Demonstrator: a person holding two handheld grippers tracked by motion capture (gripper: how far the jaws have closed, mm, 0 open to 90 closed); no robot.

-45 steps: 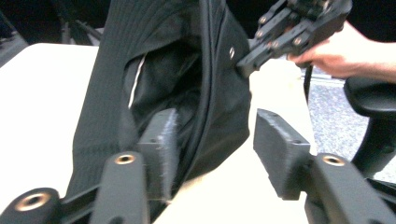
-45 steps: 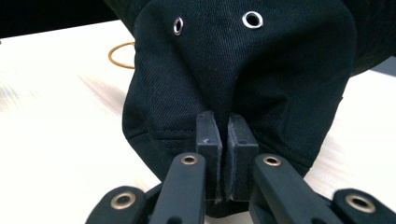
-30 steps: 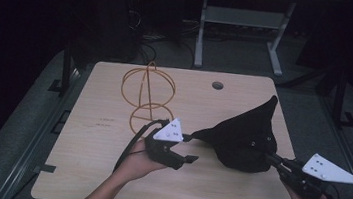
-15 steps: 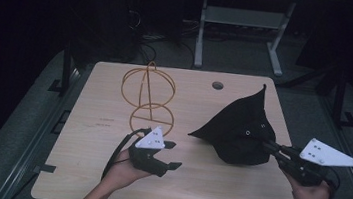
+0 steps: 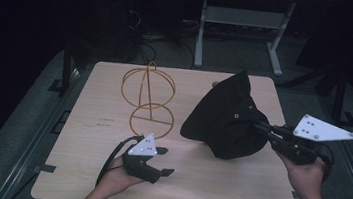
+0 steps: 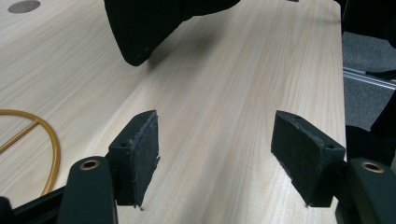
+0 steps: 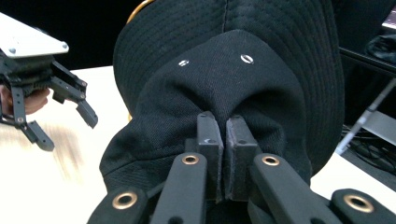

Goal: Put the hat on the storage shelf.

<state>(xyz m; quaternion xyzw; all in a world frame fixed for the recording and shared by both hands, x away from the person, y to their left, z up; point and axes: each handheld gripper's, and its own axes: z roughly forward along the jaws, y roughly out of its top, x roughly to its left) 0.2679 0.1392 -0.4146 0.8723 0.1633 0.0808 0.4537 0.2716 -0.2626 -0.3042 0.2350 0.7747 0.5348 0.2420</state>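
Two tongs, one black hat off the wood

Two tongs work here. The right tongs have their jaws pinched together on a fold of the black hat's crown, holding it tilted above the right half of the surface, brim toward the far edge. The left tongs stand wide apart with bare wood between the pads; their jaws have just been opening, and nothing lies between them. They sit low near the front edge, well apart from the hat. Beyond them, a gold wire stand rises from the left half of the surface, beside the hat.
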